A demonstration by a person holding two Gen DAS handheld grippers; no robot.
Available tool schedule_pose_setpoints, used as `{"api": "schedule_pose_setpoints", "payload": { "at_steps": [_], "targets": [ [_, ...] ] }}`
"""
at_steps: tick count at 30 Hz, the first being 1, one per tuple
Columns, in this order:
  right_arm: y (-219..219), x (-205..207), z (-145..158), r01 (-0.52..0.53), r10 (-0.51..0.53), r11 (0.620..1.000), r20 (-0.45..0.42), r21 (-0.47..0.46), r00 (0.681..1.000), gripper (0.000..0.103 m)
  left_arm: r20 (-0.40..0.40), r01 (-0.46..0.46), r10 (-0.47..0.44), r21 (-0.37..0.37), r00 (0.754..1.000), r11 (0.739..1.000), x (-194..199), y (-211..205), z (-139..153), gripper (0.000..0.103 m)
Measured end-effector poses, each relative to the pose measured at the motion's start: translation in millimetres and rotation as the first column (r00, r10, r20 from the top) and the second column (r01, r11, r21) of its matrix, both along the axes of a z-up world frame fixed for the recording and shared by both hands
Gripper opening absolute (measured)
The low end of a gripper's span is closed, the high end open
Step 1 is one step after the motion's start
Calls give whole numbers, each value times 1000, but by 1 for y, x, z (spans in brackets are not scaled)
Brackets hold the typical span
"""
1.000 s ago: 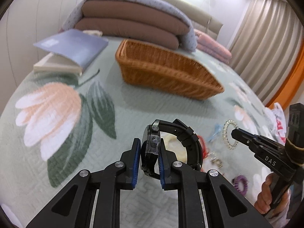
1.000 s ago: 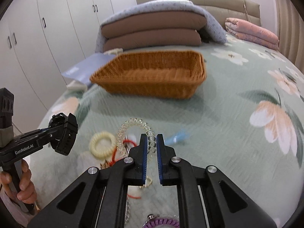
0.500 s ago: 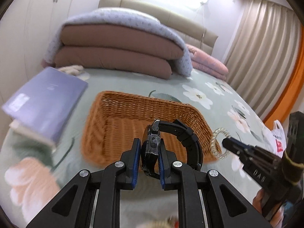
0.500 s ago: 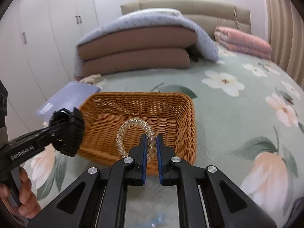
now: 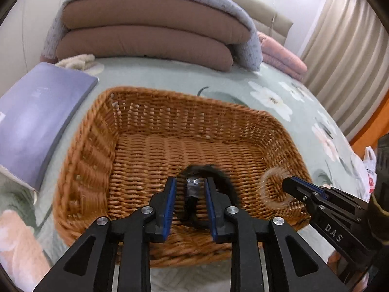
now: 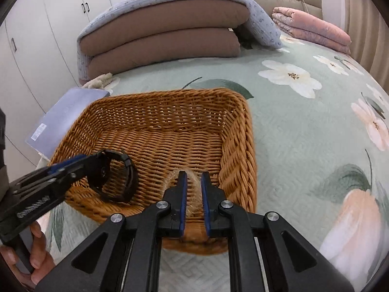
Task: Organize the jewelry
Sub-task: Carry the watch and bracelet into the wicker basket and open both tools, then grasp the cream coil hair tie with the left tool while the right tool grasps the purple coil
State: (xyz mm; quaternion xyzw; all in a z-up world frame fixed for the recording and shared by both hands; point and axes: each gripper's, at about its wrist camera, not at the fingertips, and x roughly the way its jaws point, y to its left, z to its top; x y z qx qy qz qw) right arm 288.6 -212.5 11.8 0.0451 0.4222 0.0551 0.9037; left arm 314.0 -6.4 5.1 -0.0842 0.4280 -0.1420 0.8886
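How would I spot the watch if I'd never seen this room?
Find the bed with the green flowered cover, then the brown wicker basket on it. Over the basket's near left corner, between the left tool's opening jaws, is the watch: a chunky black band, unlike the pale, blurred beaded bracelet beside it.

The right gripper (image 6: 193, 189) hangs over the near end of the brown basket (image 6: 239, 146). Its jaws are opening, and a blurry clear bead bracelet (image 6: 193, 194) sits between them. On the left, the left gripper (image 6: 82, 161) reaches in over the basket with a black watch (image 6: 119, 177) at its tip. A hand (image 6: 36, 260) holds its handle. The basket sits on a green flowery bed cover (image 6: 304, 133).
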Motion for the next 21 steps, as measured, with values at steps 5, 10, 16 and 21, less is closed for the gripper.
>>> {"api": "schedule_pose_setpoints", "payload": {
  "at_steps": [5, 10, 16, 21],
  "targets": [
    [-3, -33, 17, -13, 13, 1000, 49, 1, 999, 19, 84, 2, 0, -22, 996, 1000, -30, 13, 24, 51],
    [-8, -96, 24, -50, 46, 998, 96, 37, 994, 23, 126, 14, -6, -63, 992, 998, -78, 32, 39, 51],
    [-21, -179, 16, -66, 57, 996, 146, 54, 988, 24, 129, 10, 4, -106, 992, 994, -148, 53, 40, 51],
    [-29, -239, -1, -44, 39, 999, 178, 30, 983, 24, 123, -20, 35, -120, 992, 993, -191, 59, 29, 51]
  ]
}}
